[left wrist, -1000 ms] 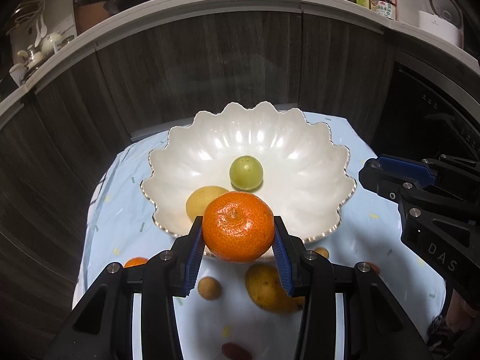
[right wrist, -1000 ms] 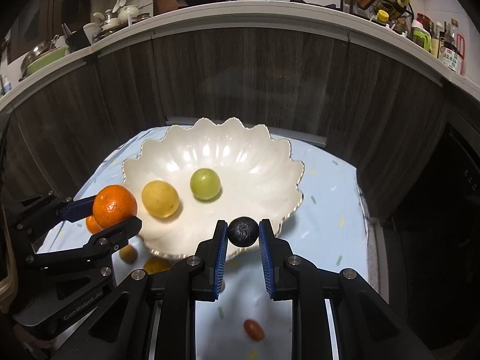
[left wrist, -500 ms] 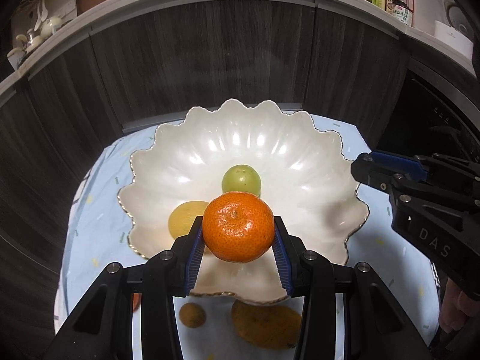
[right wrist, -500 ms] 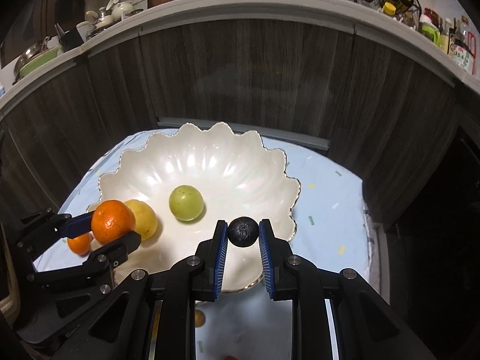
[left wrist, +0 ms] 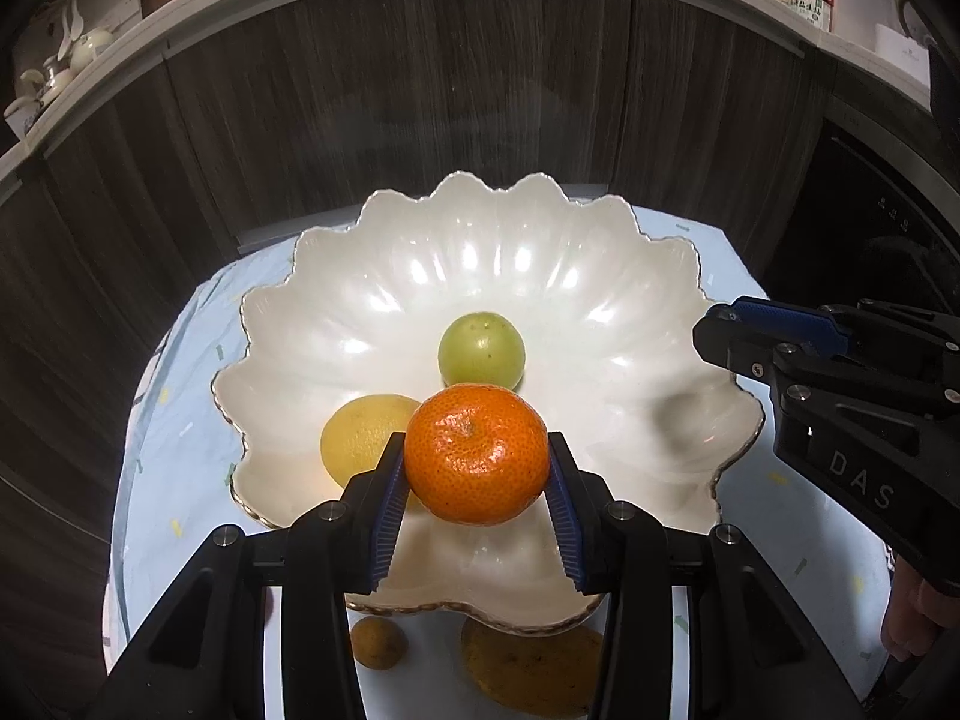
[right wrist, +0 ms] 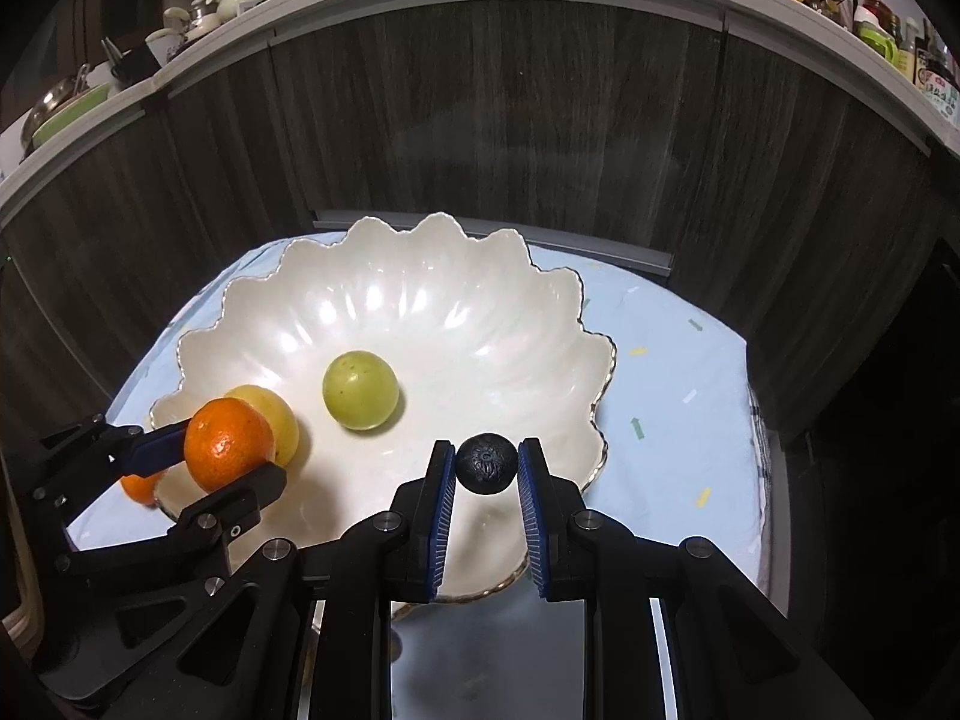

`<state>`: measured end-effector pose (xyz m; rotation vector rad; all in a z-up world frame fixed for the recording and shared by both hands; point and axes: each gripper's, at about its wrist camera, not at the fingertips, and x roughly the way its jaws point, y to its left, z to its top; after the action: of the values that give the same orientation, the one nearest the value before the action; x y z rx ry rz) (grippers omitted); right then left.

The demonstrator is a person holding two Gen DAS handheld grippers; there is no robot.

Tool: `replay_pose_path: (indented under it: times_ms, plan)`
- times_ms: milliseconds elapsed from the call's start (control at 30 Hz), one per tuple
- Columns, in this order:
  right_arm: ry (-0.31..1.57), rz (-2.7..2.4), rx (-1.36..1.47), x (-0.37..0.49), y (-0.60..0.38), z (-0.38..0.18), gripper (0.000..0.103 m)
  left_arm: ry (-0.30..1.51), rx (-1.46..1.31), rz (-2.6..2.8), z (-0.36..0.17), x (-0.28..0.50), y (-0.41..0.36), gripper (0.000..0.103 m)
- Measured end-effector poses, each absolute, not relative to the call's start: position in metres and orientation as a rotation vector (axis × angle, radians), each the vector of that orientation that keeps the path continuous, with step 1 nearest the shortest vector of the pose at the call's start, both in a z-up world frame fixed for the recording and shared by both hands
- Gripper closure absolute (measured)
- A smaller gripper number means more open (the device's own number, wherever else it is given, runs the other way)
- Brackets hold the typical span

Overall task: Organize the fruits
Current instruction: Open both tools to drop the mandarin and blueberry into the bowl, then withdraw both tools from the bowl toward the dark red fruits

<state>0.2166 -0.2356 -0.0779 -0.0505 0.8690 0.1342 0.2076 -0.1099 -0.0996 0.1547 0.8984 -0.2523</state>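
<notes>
The left hand-held gripper (left wrist: 477, 483) is clamped on a mandarin orange (left wrist: 477, 453), its blue pads pressed against both sides of the fruit. It holds the orange over the near part of the white scalloped bowl (left wrist: 600, 300), just in front of a yellow fruit (left wrist: 360, 435) and a green fruit (left wrist: 481, 348) that lie inside the bowl.

The right hand-held gripper (right wrist: 486, 474) is closed on a small, dark, wrinkled round fruit (right wrist: 486, 462), held between its pad tips above the bowl's near right rim. From the right wrist view the orange (right wrist: 228, 444) sits at the bowl's left edge, in front of the yellow fruit.

The bowl stands on a surface covered with a pale blue cloth (right wrist: 672, 360). Beside the bowl's near edge on the cloth lie a small brownish round fruit (left wrist: 378, 642) and a larger yellow-brown fruit (left wrist: 531, 669), partly hidden by the gripper. Another orange fruit (right wrist: 141, 486) shows behind the left gripper's finger.
</notes>
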Motion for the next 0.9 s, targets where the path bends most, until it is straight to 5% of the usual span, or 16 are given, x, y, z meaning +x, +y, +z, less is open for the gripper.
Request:
replay_pose_path:
  times_ms: [200, 267, 333, 433, 600, 900]
  plan:
    - [0.882, 0.121, -0.044, 0.217, -0.238, -0.080, 0.078, 0.919, 0.158, -0.244, -0.102, 0.207, -0.110, 0.055]
    - [0.873, 0.107, -0.042, 0.216, -0.239, -0.079, 0.065, 0.905, 0.159, -0.234, -0.099, 0.206, -0.109, 0.037]
    - [0.860, 0.096, -0.040, 0.214, -0.240, -0.077, 0.055, 0.890, 0.159, -0.227, -0.096, 0.204, -0.108, 0.035]
    - [0.848, 0.091, -0.036, 0.212, -0.241, -0.073, 0.054, 0.891, 0.162, -0.221, -0.094, 0.205, -0.107, 0.034]
    - [0.818, 0.068, -0.041, 0.206, -0.241, -0.066, 0.029, 0.869, 0.159, -0.190, -0.086, 0.199, -0.101, 0.021]
    - [0.806, 0.063, -0.031, 0.194, -0.240, -0.059, 0.029, 0.855, 0.160, -0.183, -0.077, 0.193, -0.096, 0.019]
